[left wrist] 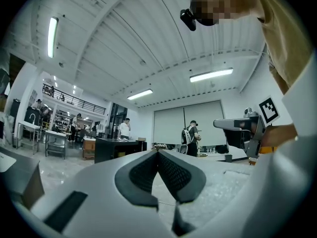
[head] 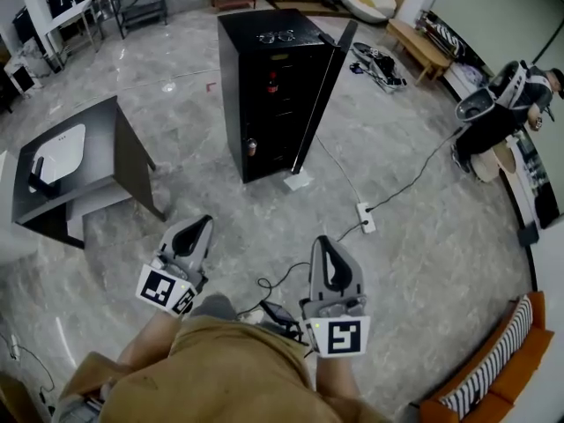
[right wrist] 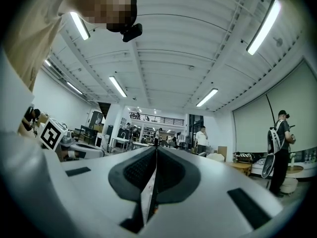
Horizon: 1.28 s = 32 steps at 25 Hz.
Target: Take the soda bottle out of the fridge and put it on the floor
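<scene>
A: Status on the soda job?

B: Not started, as far as I can judge. The fridge (head: 236, 86) stands well ahead of the person on the floor (head: 203, 205). Its door (head: 322, 95) is already swung open.

A: Where's the bottle?

B: The bottle (head: 273, 84) is inside, on an upper shelf. It's dark with a red label. It's small in the head view, but it reads as the soda. There's a second small item (head: 252, 146) low down at the front. Can't tell what that is.

A: Grippers?

B: The left gripper (head: 201, 225) and right gripper (head: 322, 245) are both held low, close to the person's body and well apart from the fridge. In each gripper view the pads are pressed together with nothing between them. So both are closed and empty.

A: So what counts as done?

B: Only the open door. Everything else is left:
- walk up to the fridge
- open one gripper and reach to the upper shelf
- clamp the bottle and draw it out past the door
- set it upright on the floor and let go

A: Anything in the way?

B: A power strip (head: 366, 217) and its cable (head: 401, 190) lie on the floor right of the straight line to the fridge. A table (head: 128, 161) sits off to the left. The direct path looks open.
</scene>
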### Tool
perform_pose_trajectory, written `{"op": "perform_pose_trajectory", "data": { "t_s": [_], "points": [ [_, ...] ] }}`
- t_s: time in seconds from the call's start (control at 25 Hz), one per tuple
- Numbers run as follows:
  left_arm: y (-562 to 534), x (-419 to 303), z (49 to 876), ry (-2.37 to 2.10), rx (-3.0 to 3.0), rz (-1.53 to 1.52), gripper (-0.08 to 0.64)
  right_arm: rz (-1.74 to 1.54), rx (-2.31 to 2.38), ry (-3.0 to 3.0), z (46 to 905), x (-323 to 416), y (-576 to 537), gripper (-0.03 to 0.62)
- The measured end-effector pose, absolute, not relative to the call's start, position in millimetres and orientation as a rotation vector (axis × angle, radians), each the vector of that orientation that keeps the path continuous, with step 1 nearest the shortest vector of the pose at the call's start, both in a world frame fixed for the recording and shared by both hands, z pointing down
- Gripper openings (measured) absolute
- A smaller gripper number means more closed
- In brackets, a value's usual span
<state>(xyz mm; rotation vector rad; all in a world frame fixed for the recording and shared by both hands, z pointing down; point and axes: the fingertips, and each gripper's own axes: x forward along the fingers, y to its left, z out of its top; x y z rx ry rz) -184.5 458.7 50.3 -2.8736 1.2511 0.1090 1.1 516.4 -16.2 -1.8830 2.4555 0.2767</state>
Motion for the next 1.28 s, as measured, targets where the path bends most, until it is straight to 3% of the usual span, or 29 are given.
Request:
{"op": "perform_pose_trajectory", "data": {
  "t_s": [0.68,1.28],
  "points": [
    [420.7,-173.2,84.9,1.267,-2.930,0.021,0.002,0.186,-1.956,2.428,11.8,26.8,487.5,0.002],
    [177.7,-167.4,110.9,1.202,-3.025,-0.006,0.002,0.163,-2.028,2.442,18.4,22.7,249.8,0.002]
  ]
}}
